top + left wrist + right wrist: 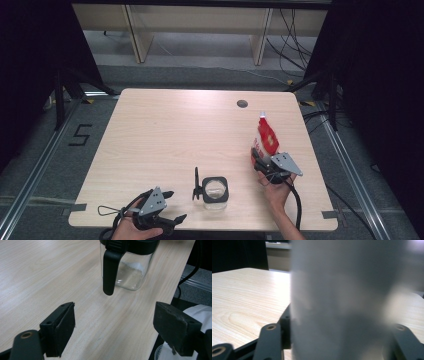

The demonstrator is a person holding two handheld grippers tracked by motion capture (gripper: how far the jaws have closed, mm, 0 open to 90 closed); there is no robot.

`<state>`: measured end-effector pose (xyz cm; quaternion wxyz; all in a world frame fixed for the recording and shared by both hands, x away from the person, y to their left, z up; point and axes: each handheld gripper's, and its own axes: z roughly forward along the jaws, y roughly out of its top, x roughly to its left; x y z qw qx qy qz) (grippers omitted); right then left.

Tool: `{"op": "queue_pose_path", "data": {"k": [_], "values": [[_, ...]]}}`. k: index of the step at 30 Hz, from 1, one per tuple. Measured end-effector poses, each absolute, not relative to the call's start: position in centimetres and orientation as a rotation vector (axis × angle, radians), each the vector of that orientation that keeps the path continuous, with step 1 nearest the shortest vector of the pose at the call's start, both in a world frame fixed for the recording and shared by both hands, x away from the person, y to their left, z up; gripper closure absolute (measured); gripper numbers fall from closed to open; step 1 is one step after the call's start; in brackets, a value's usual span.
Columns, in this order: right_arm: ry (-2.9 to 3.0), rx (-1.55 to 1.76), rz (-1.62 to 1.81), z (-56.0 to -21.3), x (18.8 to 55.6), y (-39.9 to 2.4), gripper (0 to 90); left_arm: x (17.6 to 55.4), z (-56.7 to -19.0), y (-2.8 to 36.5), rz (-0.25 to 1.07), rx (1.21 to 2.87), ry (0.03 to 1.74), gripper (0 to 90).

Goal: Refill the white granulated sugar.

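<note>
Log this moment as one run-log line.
right claw: closed on red pouch | left claw: open, holding nothing | glass jar: between them | table

Setting: lab-type recording bay. Pale wood tabletop (pixel 165 130) stands between black curtains (pixel 30 60) on grey floor. Metal floor rails (pixel 30 175) run along both sides; a taped "5" (pixel 80 135) marks the floor. Loose cables (pixel 295 35) trail behind; tripod legs (pixel 62 95) at left.

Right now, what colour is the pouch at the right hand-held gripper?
Red with white patches, white spout on top: the soft red pouch. High view shows it best.
</note>
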<state>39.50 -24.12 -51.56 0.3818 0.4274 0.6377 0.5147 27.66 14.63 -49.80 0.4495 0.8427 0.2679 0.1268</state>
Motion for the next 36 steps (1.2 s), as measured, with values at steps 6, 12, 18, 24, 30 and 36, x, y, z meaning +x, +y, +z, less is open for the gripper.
{"op": "queue_pose_path", "data": {"k": [6, 12, 18, 24, 30, 36], "values": [[1.661, 1.066, 1.278, -51.1, 39.5, -24.0, 45.8, 27.6, -49.9, 14.6, 0.302, 2.066, 0.673, 18.7], [1.728, 1.033, 1.201, -50.3, 39.1, -23.5, 46.5, 27.7, -49.8, 14.9, 0.317, 2.069, 0.671, 19.2], [1.761, 0.912, 1.092, -49.2, 38.0, -24.0, 46.8, 27.7, -49.7, 15.0, 0.321, 2.086, 0.66, 19.2], [1.777, 0.752, 1.022, -46.6, 34.9, -24.1, 46.8, 27.8, -49.6, 15.1, 0.334, 2.07, 0.665, 19.2], [1.819, 0.574, 0.959, -44.8, 31.6, -23.6, 46.9, 27.8, -49.7, 15.1, 0.348, 2.076, 0.667, 19.2], [1.855, 0.403, 0.82, -43.8, 29.1, -23.1, 47.0, 27.6, -49.7, 15.0, 0.313, 2.059, 0.673, 19.2]]}}
